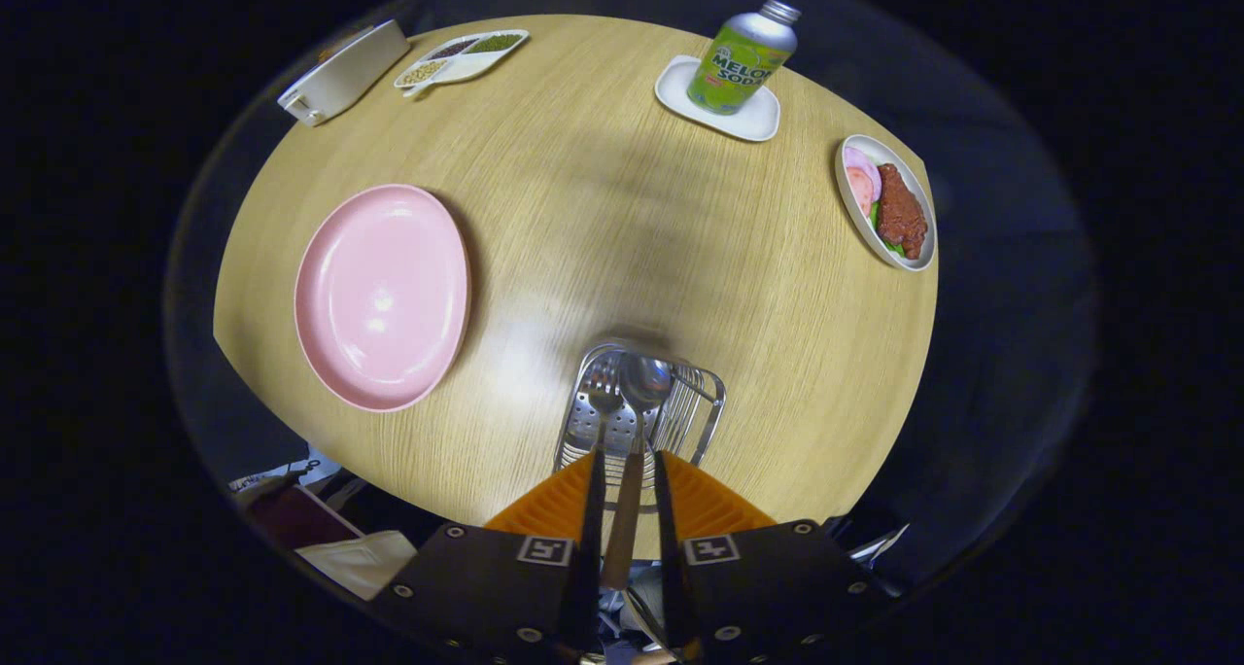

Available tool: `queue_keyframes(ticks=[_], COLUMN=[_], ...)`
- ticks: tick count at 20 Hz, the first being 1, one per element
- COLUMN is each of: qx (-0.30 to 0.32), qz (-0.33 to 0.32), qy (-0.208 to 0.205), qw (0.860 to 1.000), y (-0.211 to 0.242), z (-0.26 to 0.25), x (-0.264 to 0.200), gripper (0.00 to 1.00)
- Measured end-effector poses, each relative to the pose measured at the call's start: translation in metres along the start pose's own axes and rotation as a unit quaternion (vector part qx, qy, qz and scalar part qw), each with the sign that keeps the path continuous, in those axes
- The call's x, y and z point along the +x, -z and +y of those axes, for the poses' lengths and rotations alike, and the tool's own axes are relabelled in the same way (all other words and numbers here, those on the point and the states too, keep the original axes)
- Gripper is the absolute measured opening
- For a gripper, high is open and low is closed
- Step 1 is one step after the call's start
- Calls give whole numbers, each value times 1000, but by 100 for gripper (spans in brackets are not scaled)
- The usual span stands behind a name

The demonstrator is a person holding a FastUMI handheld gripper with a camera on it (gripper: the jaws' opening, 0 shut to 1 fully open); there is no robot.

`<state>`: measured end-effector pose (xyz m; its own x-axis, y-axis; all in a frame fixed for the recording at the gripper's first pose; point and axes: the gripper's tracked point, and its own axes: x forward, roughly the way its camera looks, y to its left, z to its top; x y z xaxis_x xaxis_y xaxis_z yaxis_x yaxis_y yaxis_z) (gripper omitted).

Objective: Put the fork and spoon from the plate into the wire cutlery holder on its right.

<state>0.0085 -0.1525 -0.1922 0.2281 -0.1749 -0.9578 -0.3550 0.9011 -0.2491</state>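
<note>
Pinching the spoon (641, 393) handle, the gripper (628, 471) hides the wire cutlery holder's (714, 402) near side

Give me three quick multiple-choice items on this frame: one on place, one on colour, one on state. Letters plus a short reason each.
1. Where does the wire cutlery holder stand?
A. just ahead of the gripper, to the right of the plate
B. beside the soda bottle
C. on the plate

2. What colour is the empty plate?
A. white
B. pink
C. green

3. What is the gripper doing?
A. wide open over the plate
B. nearly closed, the spoon's wooden handle between its fingers
C. closed on the soda bottle

Answers:
1 A, the holder sits right beyond the fingers, plate off to its left.
2 B, the plate is plain pink with nothing on it.
3 B, the handle runs up the narrow gap, and the spoon's bowl is over the holder beside the fork.
</note>
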Motion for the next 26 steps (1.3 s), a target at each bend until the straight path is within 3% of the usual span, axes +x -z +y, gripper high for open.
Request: queue_keyframes(ticks=[1, 5, 8, 11, 16, 22, 26], qx=[3, 37, 71, 111, 114, 150, 174], qz=[-11, -95, -187, -303, -452, -558, -591], qy=[-2, -36, -50, -35, 19, 30, 42], qw=[1000, 994, 978, 946, 885, 816, 787], y=[-4, -28, -50, -70, -70, -52, -38], z=[0, 11, 12, 1, -9, 6, 18], x=[-5, -42, -89, -146, -223, -279, -292], gripper=[48, 77, 82, 99, 98, 99, 98])
